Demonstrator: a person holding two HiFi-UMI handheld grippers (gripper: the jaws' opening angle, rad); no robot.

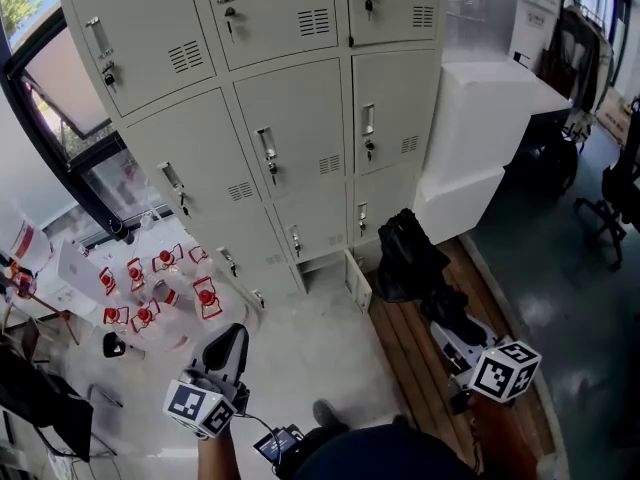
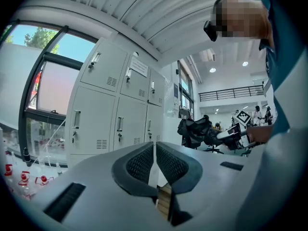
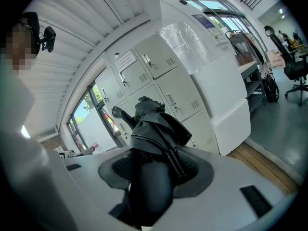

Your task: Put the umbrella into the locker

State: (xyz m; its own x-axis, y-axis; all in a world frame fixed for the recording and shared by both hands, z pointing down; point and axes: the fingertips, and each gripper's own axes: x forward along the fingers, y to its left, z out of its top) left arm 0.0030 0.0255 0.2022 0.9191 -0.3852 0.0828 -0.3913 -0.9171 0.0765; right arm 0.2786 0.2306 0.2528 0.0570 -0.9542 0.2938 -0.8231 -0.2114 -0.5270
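Your right gripper [image 3: 155, 170] clamps its pads on the handle of the folded black umbrella [image 3: 155, 124]. The canopy bunches just beyond the jaws, outside the grey locker bank [image 1: 300, 138] and near its open bottom door [image 1: 357, 280]. Your left gripper [image 2: 155, 160] has its pads pressed together on nothing and faces the lockers.

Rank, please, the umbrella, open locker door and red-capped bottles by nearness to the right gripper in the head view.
1. umbrella: clamped in the right gripper.
2. open locker door: just left of the umbrella.
3. red-capped bottles: far left, on the floor.
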